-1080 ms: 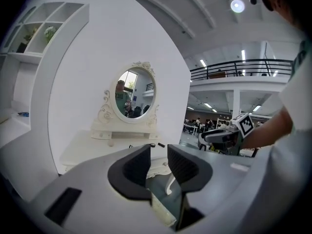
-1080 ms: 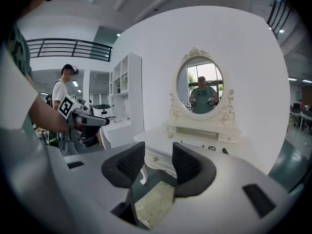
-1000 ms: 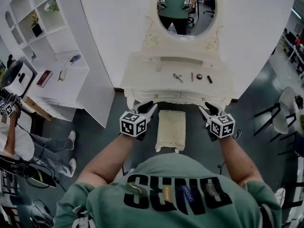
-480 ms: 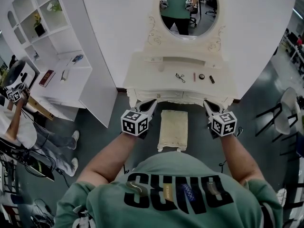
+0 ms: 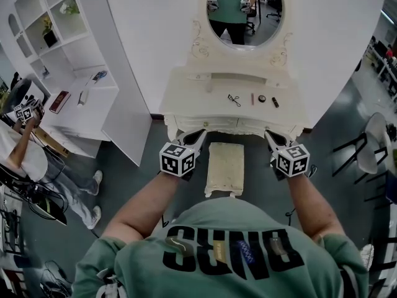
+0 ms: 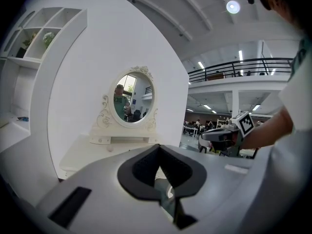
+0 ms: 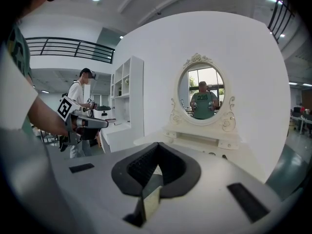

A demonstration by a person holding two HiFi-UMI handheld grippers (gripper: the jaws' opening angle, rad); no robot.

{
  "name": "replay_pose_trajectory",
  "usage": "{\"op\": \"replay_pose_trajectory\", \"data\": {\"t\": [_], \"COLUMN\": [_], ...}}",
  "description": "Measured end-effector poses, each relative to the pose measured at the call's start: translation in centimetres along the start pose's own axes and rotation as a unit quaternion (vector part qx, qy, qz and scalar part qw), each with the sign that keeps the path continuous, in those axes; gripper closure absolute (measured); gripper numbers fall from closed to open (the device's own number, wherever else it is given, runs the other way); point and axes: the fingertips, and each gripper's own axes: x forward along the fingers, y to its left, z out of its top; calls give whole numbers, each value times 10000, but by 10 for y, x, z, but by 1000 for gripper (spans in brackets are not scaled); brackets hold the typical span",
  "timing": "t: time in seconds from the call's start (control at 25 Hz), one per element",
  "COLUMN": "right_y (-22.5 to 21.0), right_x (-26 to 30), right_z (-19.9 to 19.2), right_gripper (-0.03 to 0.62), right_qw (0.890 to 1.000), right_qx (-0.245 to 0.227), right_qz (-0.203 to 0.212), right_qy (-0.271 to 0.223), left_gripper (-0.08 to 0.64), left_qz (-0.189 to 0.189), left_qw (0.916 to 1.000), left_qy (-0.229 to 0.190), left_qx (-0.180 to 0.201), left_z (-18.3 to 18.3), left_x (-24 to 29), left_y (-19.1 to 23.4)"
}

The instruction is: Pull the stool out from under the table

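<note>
The cream stool [image 5: 225, 166] is standing on the floor at the near side of the white counter [image 5: 198, 98]. Its far end is reaching the counter's front edge, and most of its seat is showing. The left gripper [image 5: 197, 135] is hovering just left of the stool and the right gripper [image 5: 271, 136] off to its right. Both are pointing toward the counter and neither is touching the stool. Each gripper's jaws are pressing together at the tips, pinching nothing. An oval mirror [image 5: 244, 11] is rising at the counter's far side.
</note>
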Motion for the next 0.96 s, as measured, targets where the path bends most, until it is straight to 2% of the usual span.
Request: {"op": "replay_pose_trajectory", "data": {"t": [0.96], "right_y": [2], "right_x": [9], "right_z": [-4], "right_gripper": [600], "right_qw": [9998], "right_qx": [-57], "right_qz": [59], "right_qy": [194], "left_gripper": [552], "left_qz": [-60], "left_qw": [10000], "left_qy": [41], "left_qx": [11], "left_z": [1], "left_x": [9], "left_y": [0]}}
